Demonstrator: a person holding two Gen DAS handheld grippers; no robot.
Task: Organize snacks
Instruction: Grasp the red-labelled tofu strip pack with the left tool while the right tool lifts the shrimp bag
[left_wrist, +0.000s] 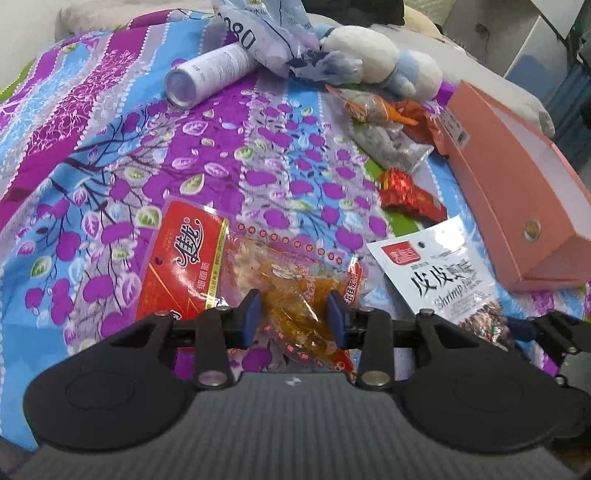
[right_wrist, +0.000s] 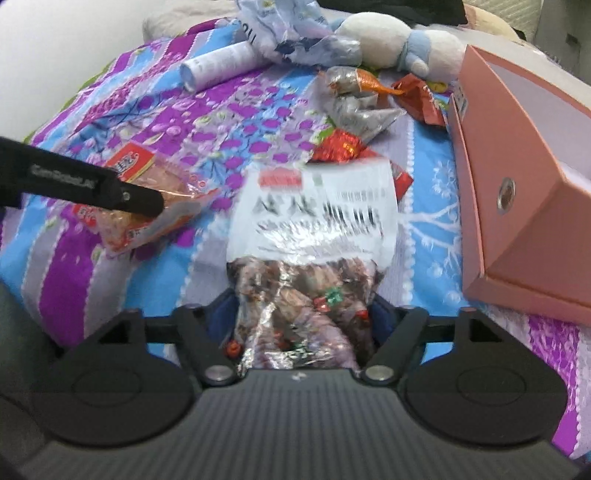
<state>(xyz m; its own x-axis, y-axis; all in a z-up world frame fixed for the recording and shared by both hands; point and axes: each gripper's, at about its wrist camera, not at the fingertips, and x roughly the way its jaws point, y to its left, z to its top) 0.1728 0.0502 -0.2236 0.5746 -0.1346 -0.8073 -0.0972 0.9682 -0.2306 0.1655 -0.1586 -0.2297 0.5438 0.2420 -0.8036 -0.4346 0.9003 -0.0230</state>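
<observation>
Currently near, lower centre of left wrist view: left gripper (left_wrist: 294, 317) set narrow, pads closed on the clear end of the red bag (left_wrist: 192, 266); rest of bag lying on the blanket (left_wrist: 110, 147), running toward upper left.

Lower centre of right wrist view: right gripper (right_wrist: 301, 317) spread wide around the shrimp bag (right_wrist: 314, 229). Foil end between the pads, apparently not pressed. Bag blurred, label end resting on blanket mid-frame.

Risks, as judged:
- Shrimp bag loose between wide jaws; likely to slide or flop sideways if lifted without closing first.
- Red bag gripped on thin film only; could slip out or tear under its own weight.
- Both bags close together at frame centre; possible clash of grippers or one bag dragging the other.
- Soft, uneven blanket; small items prone to rolling when nudged.

Containers: pink box (right_wrist: 517, 206) at right, open, pale inner wall showing. No snack seen inside; floor of box hidden, so contents uncertain.

Farther, mid right: red wrapper (left_wrist: 406, 195) just past shrimp bag, then grey pouch (left_wrist: 388, 144) and orange wrapper (left_wrist: 417, 122) beside box. All outside the box.

Top of frame: tube (left_wrist: 210, 70) on its side, crumpled blue bag (left_wrist: 273, 33), plush toy (left_wrist: 373, 51).
</observation>
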